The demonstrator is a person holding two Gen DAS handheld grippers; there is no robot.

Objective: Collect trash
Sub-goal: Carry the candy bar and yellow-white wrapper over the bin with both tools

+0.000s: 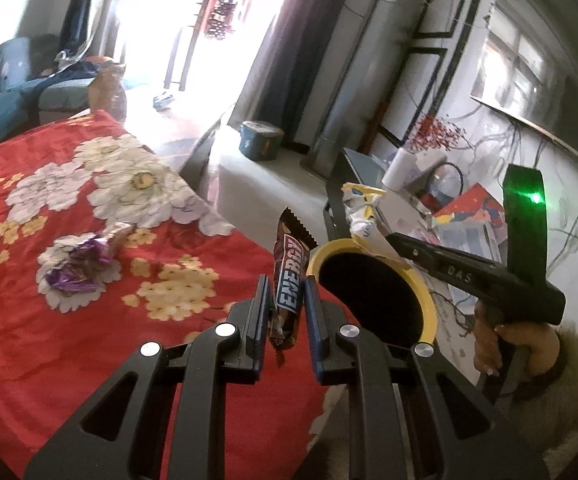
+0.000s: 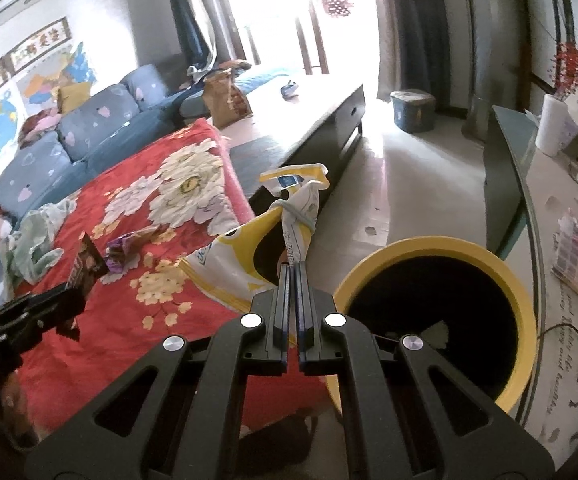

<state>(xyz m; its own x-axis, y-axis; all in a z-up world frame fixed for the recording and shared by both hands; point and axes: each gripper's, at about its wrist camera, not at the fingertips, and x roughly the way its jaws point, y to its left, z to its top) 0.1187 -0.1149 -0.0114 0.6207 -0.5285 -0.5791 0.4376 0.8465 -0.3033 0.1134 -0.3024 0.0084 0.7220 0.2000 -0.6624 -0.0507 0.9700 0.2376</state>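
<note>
Left gripper (image 1: 287,284) clamped on an energy bar wrapper (image 1: 289,280), held upright beside the bin (image 1: 429,312); right gripper (image 2: 294,270) pinched tight on a yellow-white bag (image 2: 245,256), near the bin's rim; purple wrapper (image 1: 79,268) lies on the red blanket (image 1: 29,340).
</note>
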